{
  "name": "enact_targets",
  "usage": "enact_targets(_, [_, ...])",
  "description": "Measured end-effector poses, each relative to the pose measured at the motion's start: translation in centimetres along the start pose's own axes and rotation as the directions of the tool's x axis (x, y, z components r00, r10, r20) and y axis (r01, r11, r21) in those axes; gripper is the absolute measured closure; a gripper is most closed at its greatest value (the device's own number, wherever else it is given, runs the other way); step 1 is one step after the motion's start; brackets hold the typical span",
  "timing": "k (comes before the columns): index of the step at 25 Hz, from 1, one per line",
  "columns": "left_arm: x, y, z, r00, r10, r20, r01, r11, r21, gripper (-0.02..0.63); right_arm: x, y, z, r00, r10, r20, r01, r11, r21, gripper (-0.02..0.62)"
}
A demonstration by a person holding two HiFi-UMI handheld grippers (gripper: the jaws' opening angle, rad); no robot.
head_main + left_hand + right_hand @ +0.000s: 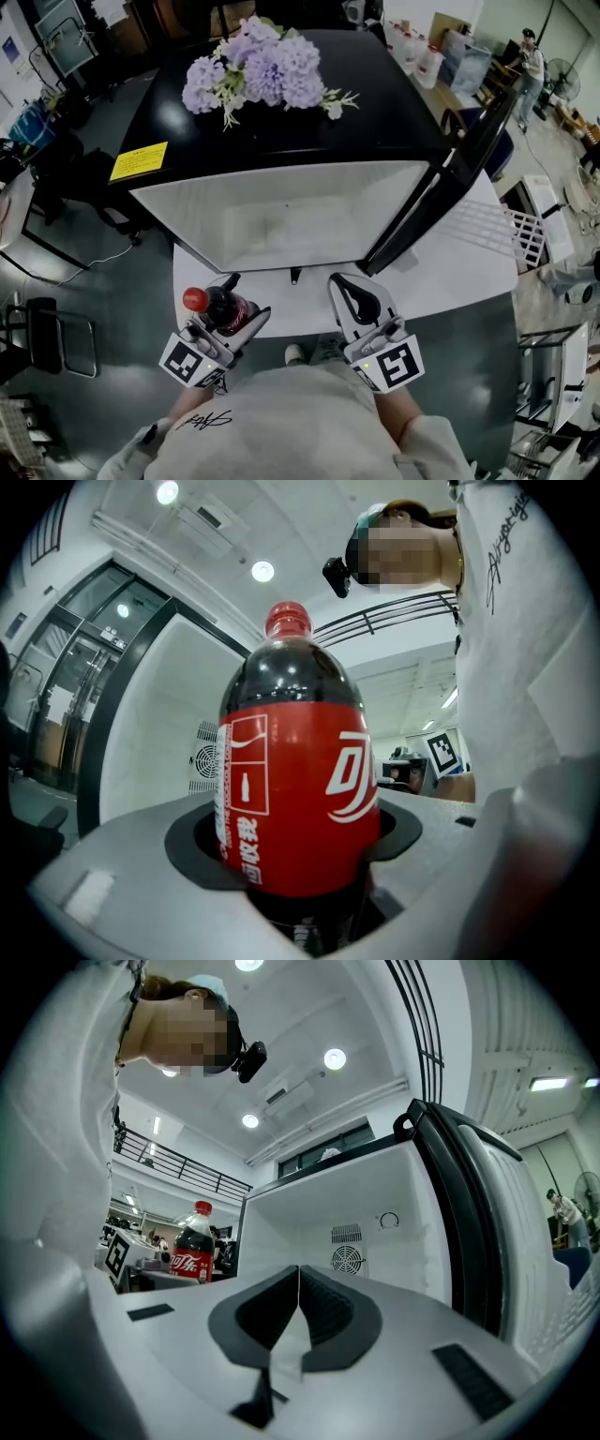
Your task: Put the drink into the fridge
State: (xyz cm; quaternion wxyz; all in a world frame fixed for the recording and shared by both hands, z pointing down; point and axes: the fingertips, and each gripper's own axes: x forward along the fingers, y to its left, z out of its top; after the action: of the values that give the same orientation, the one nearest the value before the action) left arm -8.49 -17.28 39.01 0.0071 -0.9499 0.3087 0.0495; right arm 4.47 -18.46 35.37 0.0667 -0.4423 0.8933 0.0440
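Note:
A cola bottle (217, 307) with a red cap and red label is held upright in my left gripper (230, 314), whose jaws are shut on its lower body. In the left gripper view the bottle (295, 780) fills the middle between the pads. The black fridge (309, 103) stands in front of me with its door (469, 164) swung open to the right and its white inside (281, 220) bare. My right gripper (358, 302) hangs just before the fridge opening, shut with nothing in it. In the right gripper view the bottle (192, 1246) shows at the left and the fridge inside (347, 1232) straight ahead.
A bunch of purple flowers (262, 70) lies on the fridge top, near a yellow sticker (139, 160). The fridge stands on a white table (473, 267). A white wire rack (530, 234) is at the right, dark chairs (42, 333) at the left.

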Motion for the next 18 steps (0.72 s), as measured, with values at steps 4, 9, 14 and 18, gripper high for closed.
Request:
enact_targets(4, [1.3,0.5,-0.6,1.0,0.003,-0.004,-0.003,1.0,0.002,0.295,0.1,-0.8,0.3,1.0,0.003,-0.002,-0.003,1.0,-0.012,0.583])
enact_targets(9, [2.7,1.4,-1.8,1.0,0.022,-0.01,-0.022,1.0,0.005,0.295,0.0,-1.3,-0.1,1.0,0.016,-0.017,-0.017,1.0,-0.015,0.583])
enact_targets(14, [4.3,2.3,-3.4,0.999,0.035,-0.017,-0.035,0.999,-0.005,0.295,-0.5,-2.3,-0.4,0.999,0.007,-0.034,-0.007,1.0,-0.009,0.583])
enact_targets(18, [5.4,3.2,-4.4,0.999,0.045,-0.021,-0.045,0.999,0.001,0.295,-0.5,-2.7,-0.5,0.999,0.009,-0.038,-0.01,1.0,-0.013,0.583])
